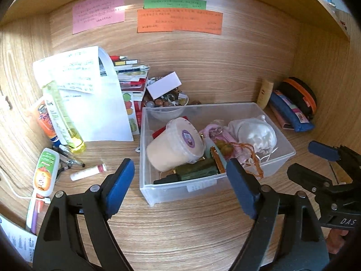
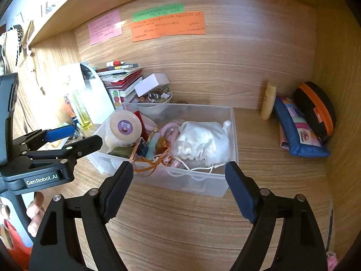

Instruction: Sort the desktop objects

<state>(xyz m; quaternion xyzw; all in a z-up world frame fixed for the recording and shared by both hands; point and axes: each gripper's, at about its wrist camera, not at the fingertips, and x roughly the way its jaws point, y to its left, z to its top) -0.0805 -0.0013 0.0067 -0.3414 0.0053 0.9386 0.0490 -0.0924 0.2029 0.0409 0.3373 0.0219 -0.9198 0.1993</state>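
Observation:
A clear plastic bin (image 1: pixel 283 143) stands on the wooden desk, also in the right wrist view (image 2: pixel 233 140). It holds a beige tub with a purple sticker (image 1: pixel 173 143), a white drawstring pouch (image 1: pixel 255 135), pink cord and small trinkets. My left gripper (image 1: pixel 180 187) is open and empty, just in front of the bin. My right gripper (image 2: pixel 178 187) is open and empty, in front of the bin's near wall. Loose on the desk at left lie a lip balm stick (image 1: pixel 88 172), an orange-label tube (image 1: pixel 45 171) and pens.
A yellow spray bottle (image 1: pixel 65 117), white paper (image 1: pixel 94 94) and stacked books (image 1: pixel 133 76) stand at back left. A bowl of beads (image 1: pixel 167 101) sits behind the bin. A blue pencil case (image 2: pixel 297 131), a black-orange pouch (image 2: pixel 318 110) and a cream bottle (image 2: pixel 268 100) sit at right.

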